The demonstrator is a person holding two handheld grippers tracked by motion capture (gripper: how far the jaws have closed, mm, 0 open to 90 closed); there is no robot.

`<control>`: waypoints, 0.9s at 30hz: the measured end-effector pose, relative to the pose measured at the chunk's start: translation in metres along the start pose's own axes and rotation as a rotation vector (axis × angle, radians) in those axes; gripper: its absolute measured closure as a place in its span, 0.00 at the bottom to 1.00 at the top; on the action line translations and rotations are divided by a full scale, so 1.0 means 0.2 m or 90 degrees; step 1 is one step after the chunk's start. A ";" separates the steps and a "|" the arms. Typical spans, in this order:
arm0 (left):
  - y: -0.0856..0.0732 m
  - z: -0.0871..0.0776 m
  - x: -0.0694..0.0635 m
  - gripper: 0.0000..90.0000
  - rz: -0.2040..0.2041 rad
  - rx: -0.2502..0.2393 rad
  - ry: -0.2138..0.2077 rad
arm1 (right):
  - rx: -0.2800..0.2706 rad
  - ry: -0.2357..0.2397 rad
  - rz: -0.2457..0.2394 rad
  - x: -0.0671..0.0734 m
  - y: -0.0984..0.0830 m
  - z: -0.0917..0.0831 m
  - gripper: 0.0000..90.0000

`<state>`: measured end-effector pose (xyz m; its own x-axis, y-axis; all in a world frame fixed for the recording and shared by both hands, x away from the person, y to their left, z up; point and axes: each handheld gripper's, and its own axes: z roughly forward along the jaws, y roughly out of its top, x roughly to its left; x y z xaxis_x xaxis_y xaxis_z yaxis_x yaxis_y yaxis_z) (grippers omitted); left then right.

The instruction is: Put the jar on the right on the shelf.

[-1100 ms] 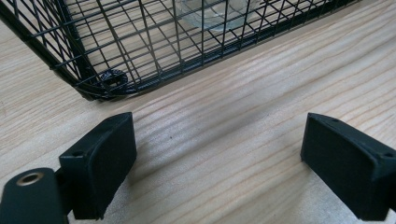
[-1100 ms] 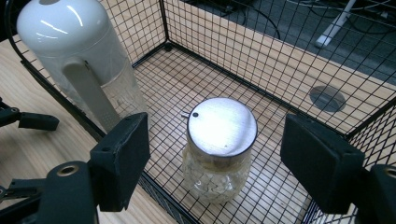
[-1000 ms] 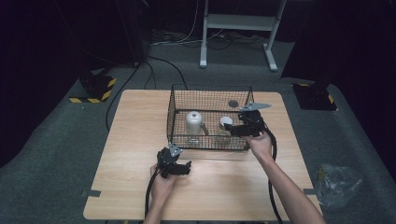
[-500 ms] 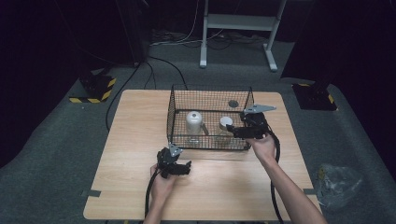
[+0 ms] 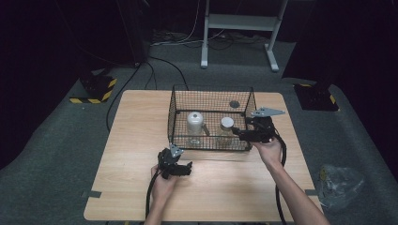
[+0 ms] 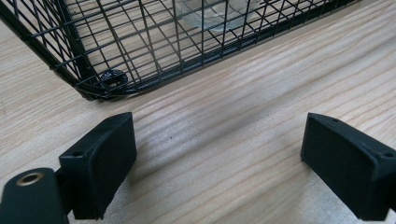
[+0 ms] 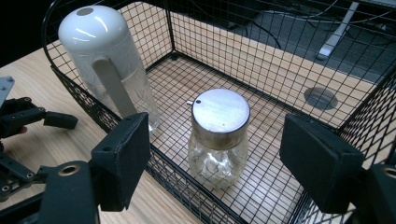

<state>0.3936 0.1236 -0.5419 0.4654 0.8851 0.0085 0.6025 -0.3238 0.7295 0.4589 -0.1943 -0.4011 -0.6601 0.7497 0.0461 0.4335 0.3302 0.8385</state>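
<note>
- Glass jar (image 7: pixel 218 135) with the metal lid stands upright inside the wire basket (image 5: pixel 211 93), toward its 4 o'clock corner, just beside the white-topped pitcher (image 7: pixel 105 70) at its 9 o'clock.
- I hold the right hand-held gripper (image 5: pixel 239 133) over the basket's 3 o'clock rim, its jaws released and framing the jar from above, touching nothing.
- I judge the pick as barely begun: the approach is lined up, while the descent, the grasp and the lift are all left.
- My left hand-held gripper (image 5: pixel 187 167) rests on the counter (image 5: pixel 136 187) at the basket's 7 o'clock, jaws spread, empty.
</note>
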 end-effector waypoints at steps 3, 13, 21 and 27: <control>0.00 0.00 0.00 0.12 0.000 0.000 0.000 | -0.003 0.001 0.000 0.00 -0.01 -0.01 0.27; 0.00 0.00 0.00 0.12 0.000 0.000 0.000 | -0.010 0.007 0.005 0.00 -0.06 -0.05 0.27; 0.00 0.00 0.00 0.12 0.000 0.000 0.000 | -0.015 0.011 0.008 0.01 -0.09 -0.07 0.27; 0.00 0.00 0.00 0.12 0.000 0.000 0.000 | -0.017 0.012 0.009 0.01 -0.12 -0.09 0.27</control>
<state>0.3936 0.1236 -0.5419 0.4655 0.8850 0.0089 0.6021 -0.3240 0.7297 0.4356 -0.2115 -0.4119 -0.6660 0.7428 0.0678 0.4261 0.3043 0.8519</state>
